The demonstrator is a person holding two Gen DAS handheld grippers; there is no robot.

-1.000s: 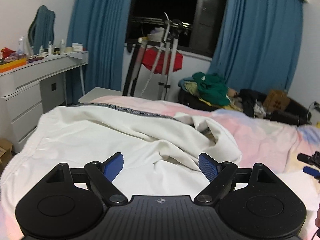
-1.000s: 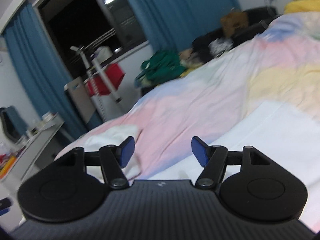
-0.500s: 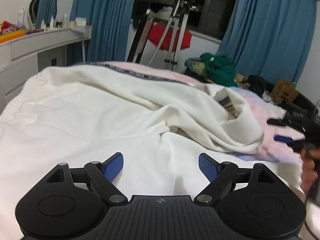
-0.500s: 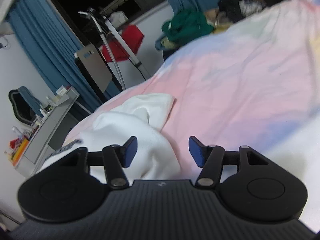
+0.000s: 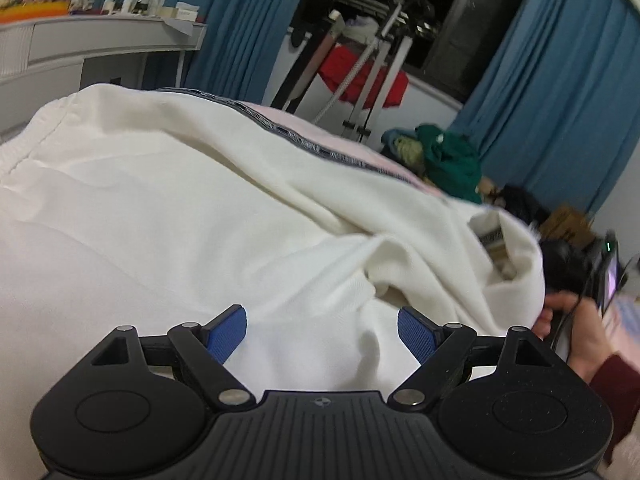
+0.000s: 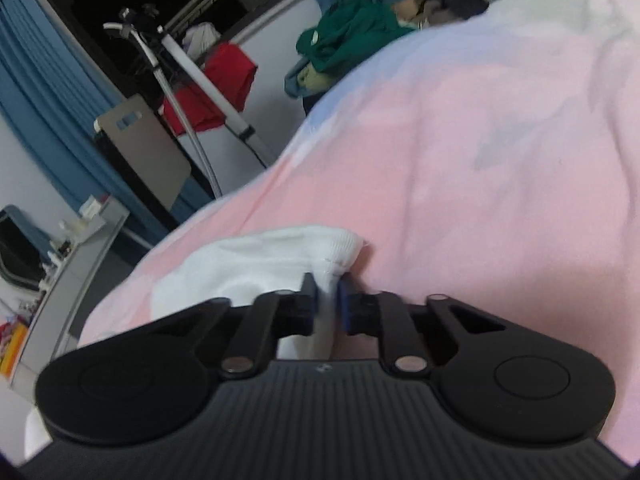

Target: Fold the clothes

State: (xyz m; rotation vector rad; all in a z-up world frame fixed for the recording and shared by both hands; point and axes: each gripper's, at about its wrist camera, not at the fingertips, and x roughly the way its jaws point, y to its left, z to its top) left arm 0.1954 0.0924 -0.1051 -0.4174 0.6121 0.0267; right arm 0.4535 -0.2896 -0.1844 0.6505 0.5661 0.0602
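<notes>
White garment (image 5: 192, 208) spread in rumpled folds over pink bedsheet (image 6: 500, 168), dark patterned trim band along far edge, label showing at bunched end on right. Ribbed corner of same cloth (image 6: 320, 252) pinched between blue pads of right gripper (image 6: 328, 304), jaws clenched on fabric. Left gripper (image 5: 320, 330) low over cloth's middle, jaws spread wide, nothing between blue pads (image 5: 226, 330). Right hand (image 5: 576, 332) with dark red cuff visible at right edge of left view. Beyond bed: green clothes pile (image 5: 452, 160), tripod (image 6: 192, 76), blue curtains (image 5: 560, 92), white dresser (image 5: 92, 48).
</notes>
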